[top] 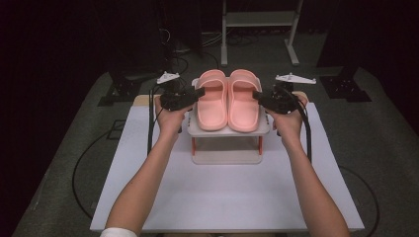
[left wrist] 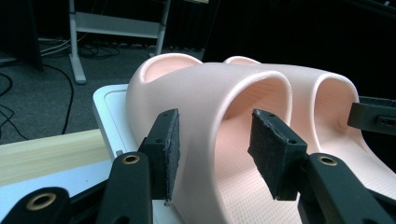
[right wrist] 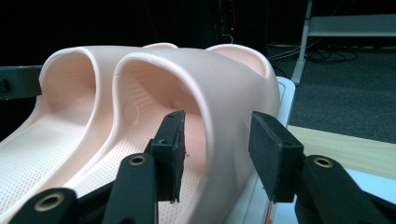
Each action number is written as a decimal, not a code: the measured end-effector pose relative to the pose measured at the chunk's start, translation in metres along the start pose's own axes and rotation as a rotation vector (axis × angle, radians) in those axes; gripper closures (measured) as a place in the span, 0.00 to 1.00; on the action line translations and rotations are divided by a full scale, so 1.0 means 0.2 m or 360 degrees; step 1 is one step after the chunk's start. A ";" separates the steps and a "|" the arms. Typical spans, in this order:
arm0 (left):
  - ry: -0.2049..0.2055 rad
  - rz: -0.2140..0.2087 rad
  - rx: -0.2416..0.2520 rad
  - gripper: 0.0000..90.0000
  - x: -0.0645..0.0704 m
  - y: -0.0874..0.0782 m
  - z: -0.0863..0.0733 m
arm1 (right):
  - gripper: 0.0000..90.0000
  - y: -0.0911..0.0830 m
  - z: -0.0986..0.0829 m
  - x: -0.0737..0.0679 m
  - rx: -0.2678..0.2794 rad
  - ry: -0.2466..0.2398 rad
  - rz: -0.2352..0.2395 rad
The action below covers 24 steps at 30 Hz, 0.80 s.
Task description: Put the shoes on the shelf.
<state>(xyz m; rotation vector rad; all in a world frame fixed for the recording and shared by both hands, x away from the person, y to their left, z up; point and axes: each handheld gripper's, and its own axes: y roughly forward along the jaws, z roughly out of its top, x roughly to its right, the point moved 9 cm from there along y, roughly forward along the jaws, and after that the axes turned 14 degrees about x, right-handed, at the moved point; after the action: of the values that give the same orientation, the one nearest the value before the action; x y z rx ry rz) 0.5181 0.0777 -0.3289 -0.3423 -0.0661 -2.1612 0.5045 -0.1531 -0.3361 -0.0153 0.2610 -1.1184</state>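
Two hand-held grippers in play, one per slipper. Near to far: bare forearms come in over the white table [top: 222, 197], then the small two-tier rack [top: 227, 132], with the pink pair side by side on its top shelf, toes pointing away.

Left hand-held gripper [top: 198, 92]: jaws apart, straddling the outer wall of the left slipper [top: 211, 101], one pad outside, one inside the strap opening; not pinched yet. Right hand-held gripper [top: 257, 95]: same on the right slipper [top: 243, 101], jaws apart around its outer edge.

Step looks like grasp setup, pre-close. Next move, I'd say: close both on the strap walls together, then lift straight up to clear the rack. The foam is soft, so expect squash and a bit of tilt.

Beyond: dark floor, cables, a metal frame [top: 259, 19].
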 end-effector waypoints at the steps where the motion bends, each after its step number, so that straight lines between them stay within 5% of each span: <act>1: -0.0008 -0.0002 0.0008 0.58 0.00 0.00 0.00 | 0.61 0.00 0.00 0.00 -0.0002 0.0006 0.0004; 24: -0.0020 -0.0076 0.0033 0.56 0.05 -0.10 -0.02 | 0.59 -0.10 -0.03 -0.02 0.0007 0.0016 0.0062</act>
<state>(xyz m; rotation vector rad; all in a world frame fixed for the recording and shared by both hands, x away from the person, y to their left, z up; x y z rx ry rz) 0.4948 0.0811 -0.3281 -0.3453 -0.1046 -2.2043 0.4845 -0.1586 -0.3377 -0.0005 0.2669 -1.0803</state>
